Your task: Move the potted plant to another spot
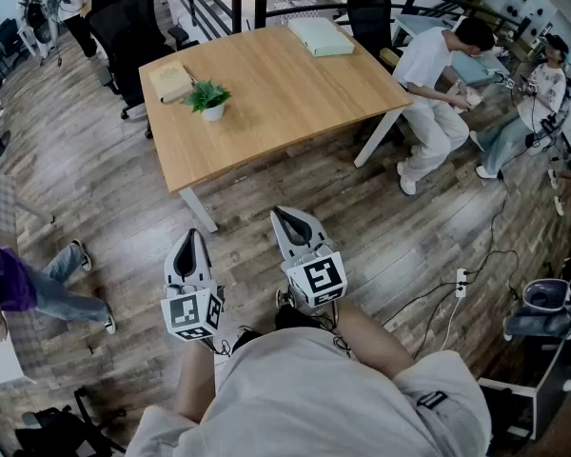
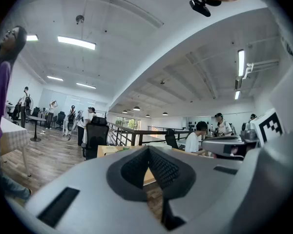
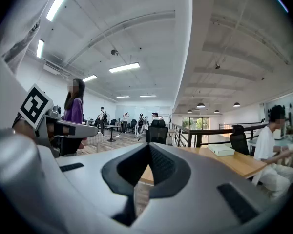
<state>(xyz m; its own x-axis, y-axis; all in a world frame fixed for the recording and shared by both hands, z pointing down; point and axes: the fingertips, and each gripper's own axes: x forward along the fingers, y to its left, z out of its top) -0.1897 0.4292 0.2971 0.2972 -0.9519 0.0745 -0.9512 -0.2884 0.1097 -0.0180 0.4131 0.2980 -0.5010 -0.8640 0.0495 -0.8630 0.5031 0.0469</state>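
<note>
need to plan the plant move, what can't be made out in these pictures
- potted plant: tiny in head view, pot detail unreadable; in right gripper view, the right claw covers that table end.
- tan object beside it: head view, too small to identify.
- table far legs: head view, hidden under the tabletop.

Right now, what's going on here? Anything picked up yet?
Nothing is picked up yet. A person stands back from the wooden table with a tool in each hand. The left tool and right tool are both shut, empty and pointed level at the table. The potted plant sits untouched near the table's left edge, beside a flat brown box. Another person sits at the table's right end.
</note>
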